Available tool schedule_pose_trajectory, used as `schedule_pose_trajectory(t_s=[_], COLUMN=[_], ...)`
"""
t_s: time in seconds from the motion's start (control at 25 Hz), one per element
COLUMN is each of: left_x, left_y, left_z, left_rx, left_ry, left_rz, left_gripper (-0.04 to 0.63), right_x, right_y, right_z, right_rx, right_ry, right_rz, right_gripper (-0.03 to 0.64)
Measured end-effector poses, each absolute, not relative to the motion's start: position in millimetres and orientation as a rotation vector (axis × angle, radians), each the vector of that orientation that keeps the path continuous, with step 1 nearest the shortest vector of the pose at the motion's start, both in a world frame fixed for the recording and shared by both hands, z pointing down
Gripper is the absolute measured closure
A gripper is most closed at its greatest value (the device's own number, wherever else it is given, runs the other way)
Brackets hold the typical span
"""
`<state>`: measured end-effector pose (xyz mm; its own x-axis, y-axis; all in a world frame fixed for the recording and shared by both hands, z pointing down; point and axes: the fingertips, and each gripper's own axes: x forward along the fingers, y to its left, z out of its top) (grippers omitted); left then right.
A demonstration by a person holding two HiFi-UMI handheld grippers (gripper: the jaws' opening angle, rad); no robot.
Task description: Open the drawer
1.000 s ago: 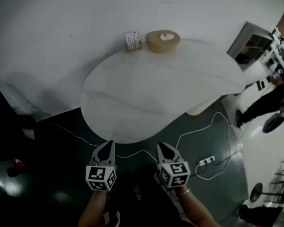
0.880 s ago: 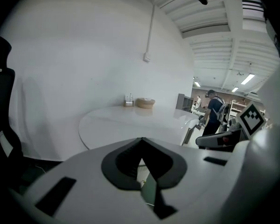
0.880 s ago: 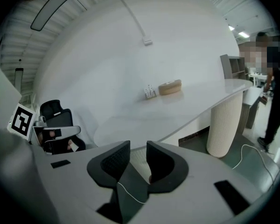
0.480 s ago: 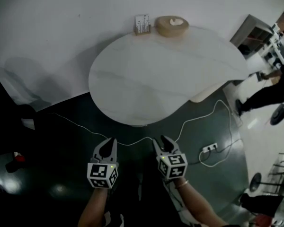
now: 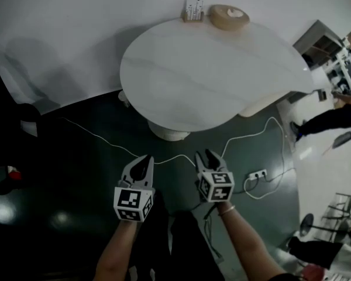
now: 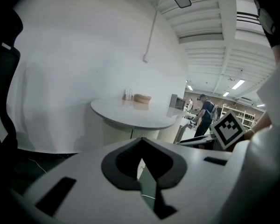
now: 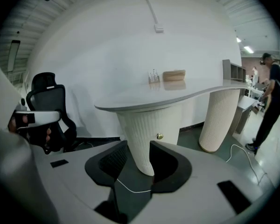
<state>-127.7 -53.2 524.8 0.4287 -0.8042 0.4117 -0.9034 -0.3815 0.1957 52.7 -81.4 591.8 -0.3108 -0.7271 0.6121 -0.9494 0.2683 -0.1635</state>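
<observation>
Your right jaws [image 7: 139,144] just opened, empty; left jaws [image 6: 141,140] clenched, empty. Drawer knob [image 7: 159,136], 1 o'clock on ribbed pedestal [image 7: 140,120]: small, hard, probably slick; pinch squarely.

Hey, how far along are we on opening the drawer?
Done: nothing yet. The ribbed pedestal shows nothing pulled out, and its small brass knob, likely the pull, is untouched. In hand: the right gripper has just opened its jaws, empty, facing that pedestal but short of it; the left gripper is shut. Remaining: reach the knob, grip it, pull.
</observation>
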Motion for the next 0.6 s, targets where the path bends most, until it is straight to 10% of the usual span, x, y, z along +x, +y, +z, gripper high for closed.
schedule_pose_trajectory(t_s=[0.6], left_x=[-86], left_y=[-42], left_z=[575], left_rx=[2.265], left_ry=[-1.557], left_rz=[0.263], left_gripper=[0.594], right_x=[81], right_y=[-146], right_z=[660], right_rx=[1.467], right_ry=[-2.152], right_rz=[0.516], right_gripper=[0.488])
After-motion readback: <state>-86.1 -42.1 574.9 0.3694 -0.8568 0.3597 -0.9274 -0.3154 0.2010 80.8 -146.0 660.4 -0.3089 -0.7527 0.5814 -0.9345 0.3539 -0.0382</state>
